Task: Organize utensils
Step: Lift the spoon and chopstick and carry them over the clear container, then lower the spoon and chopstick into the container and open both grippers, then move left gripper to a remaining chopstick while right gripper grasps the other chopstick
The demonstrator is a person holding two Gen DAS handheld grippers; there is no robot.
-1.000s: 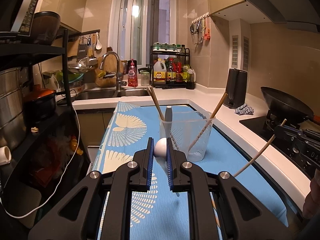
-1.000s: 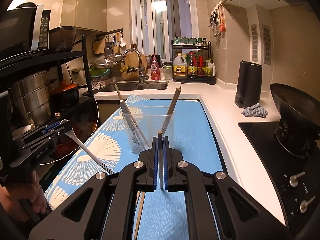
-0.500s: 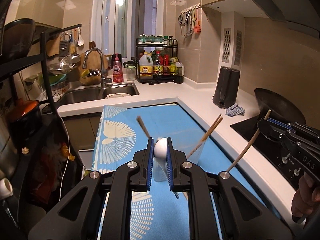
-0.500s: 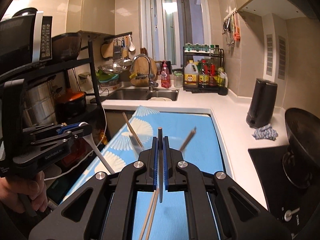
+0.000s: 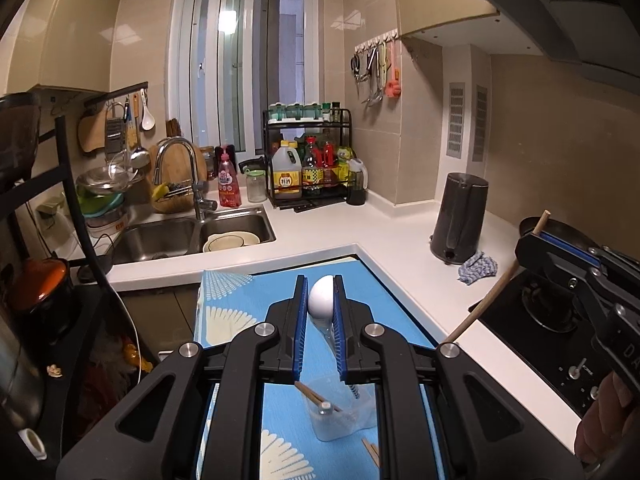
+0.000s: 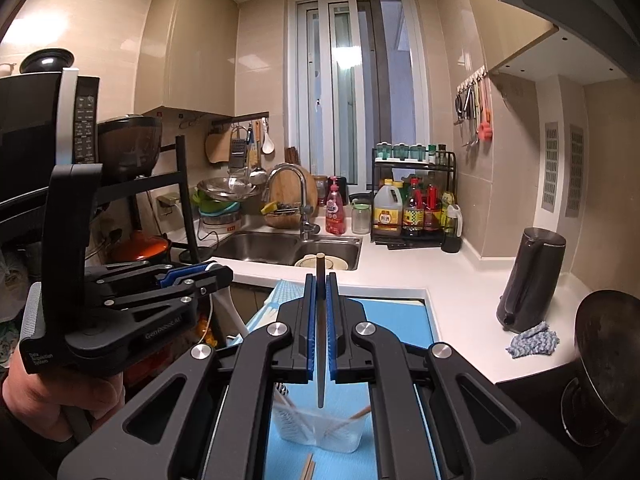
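While each gripper's body hides most of the cup, left jaws grip a white utensil, right a chopstick.

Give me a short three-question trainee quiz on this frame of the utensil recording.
1. True or false: the left gripper is shut on a white plastic fork.
2. What does the right gripper hold? A) a spoon B) a wooden chopstick C) nothing
3. What does the clear plastic container stand on?

Key:
1. True: its white handle end sits between the blue pads.
2. B.
3. The blue patterned mat; chopsticks lean inside the container, and more lie on the mat beside it.
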